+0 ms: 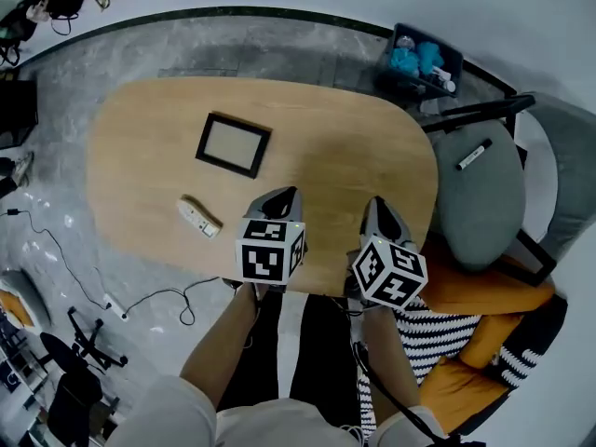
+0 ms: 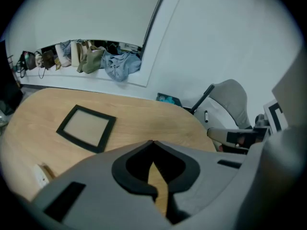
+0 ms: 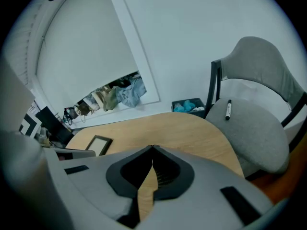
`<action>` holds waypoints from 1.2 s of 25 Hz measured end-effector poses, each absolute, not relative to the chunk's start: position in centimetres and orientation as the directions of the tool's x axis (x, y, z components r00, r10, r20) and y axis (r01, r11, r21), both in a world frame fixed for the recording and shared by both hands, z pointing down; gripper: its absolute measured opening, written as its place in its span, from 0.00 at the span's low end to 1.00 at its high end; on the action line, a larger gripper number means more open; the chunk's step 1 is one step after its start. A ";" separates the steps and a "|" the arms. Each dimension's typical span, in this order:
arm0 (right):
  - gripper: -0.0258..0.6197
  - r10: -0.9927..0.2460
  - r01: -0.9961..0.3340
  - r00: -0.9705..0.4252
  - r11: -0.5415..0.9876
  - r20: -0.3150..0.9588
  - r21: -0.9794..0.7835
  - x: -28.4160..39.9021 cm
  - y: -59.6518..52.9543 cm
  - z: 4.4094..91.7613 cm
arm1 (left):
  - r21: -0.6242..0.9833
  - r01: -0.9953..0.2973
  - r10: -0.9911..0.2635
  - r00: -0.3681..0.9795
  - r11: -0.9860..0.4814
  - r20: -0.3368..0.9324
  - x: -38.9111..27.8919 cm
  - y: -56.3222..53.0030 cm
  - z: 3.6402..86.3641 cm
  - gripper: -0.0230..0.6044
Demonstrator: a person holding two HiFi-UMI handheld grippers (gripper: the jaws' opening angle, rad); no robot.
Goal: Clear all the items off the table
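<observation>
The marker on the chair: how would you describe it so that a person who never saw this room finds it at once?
Start from the oval wooden table; at its right end in the head view stands a grey padded chair. The marker lies flat on that seat. It is the only thing on the cushion, a thin white stick with dark ends.

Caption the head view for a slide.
Left tool and right tool, both shut and empty, above the wooden table, which holds a black frame and a white object.
</observation>
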State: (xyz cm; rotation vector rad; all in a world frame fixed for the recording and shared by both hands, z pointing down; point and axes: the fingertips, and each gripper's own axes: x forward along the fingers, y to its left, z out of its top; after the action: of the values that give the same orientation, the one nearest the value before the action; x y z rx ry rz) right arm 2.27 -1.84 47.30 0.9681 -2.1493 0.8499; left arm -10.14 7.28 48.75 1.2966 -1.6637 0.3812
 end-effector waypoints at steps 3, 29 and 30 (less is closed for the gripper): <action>0.08 -0.371 -0.780 -0.542 0.556 0.754 -0.287 0.7 -0.6 47.4 | 0.307 -0.855 -0.580 0.009 0.418 0.815 -11.5 8.8 48.8 0.05; 0.08 -0.100 -0.554 -0.590 0.772 0.801 -0.312 -16.6 19.2 49.9 | 0.266 -0.895 -0.538 0.036 0.358 0.842 -23.9 30.1 51.5 0.06; 0.08 -0.102 -0.556 -0.588 0.772 0.802 -0.309 -16.6 19.1 50.0 | 0.277 -0.907 -0.540 0.069 0.316 0.839 -23.7 29.9 51.8 0.11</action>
State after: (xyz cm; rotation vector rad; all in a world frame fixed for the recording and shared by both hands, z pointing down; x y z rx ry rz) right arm -16.56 19.10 50.04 0.4887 -2.1330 0.6961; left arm -23.67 29.93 51.79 1.3490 -1.5984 0.4690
